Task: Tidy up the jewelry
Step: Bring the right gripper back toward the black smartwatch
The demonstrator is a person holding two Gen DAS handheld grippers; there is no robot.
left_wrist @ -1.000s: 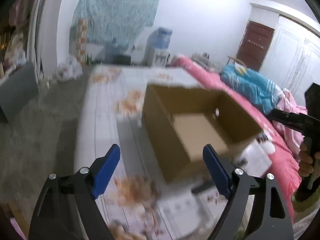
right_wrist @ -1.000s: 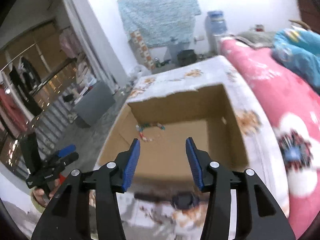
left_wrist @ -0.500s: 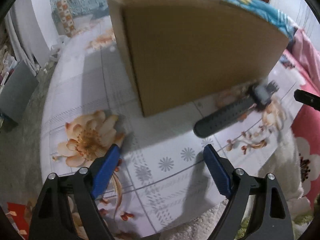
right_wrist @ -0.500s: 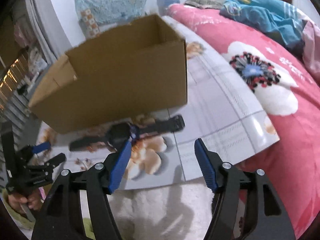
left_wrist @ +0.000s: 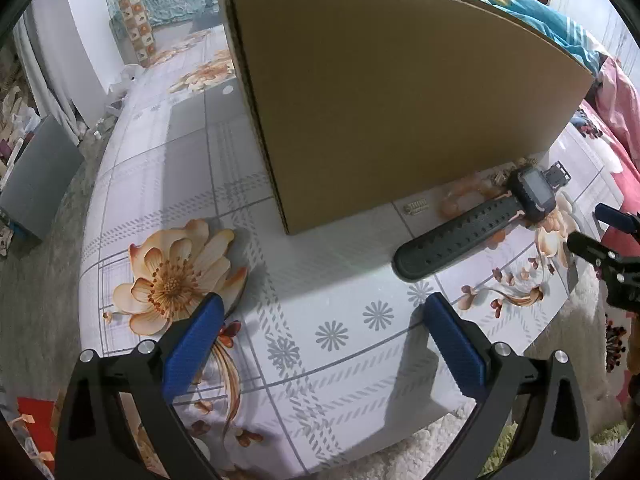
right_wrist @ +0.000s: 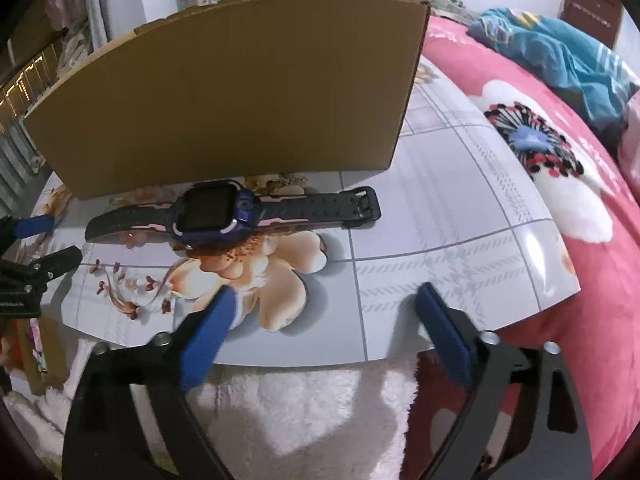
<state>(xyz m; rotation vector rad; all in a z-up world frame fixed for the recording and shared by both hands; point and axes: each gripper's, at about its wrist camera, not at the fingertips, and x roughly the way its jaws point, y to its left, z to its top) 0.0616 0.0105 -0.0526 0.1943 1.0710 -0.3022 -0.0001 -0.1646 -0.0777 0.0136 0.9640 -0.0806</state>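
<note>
A dark blue smartwatch (right_wrist: 212,212) with a black strap lies flat on the floral table in front of a brown cardboard box (right_wrist: 240,100). It also shows in the left wrist view (left_wrist: 480,224), right of the box (left_wrist: 392,92). A small gold piece (left_wrist: 416,207) lies by the box's base, and a thin gold chain (right_wrist: 286,180) lies behind the watch. My right gripper (right_wrist: 320,320) is open and empty, near the table's front edge, short of the watch. My left gripper (left_wrist: 320,332) is open and empty over the table's front left part.
The table (right_wrist: 460,200) has a glossy flowered top. A pink flowered bed (right_wrist: 560,160) runs along its right side with a blue blanket (right_wrist: 560,60). A white fluffy rug (right_wrist: 300,408) lies below the front edge. The box wall hides its inside.
Both grippers have dropped from above the box, where its inside showed, to table height in front of it. The right gripper's jaws have opened wider. The watch now lies ahead of both.
</note>
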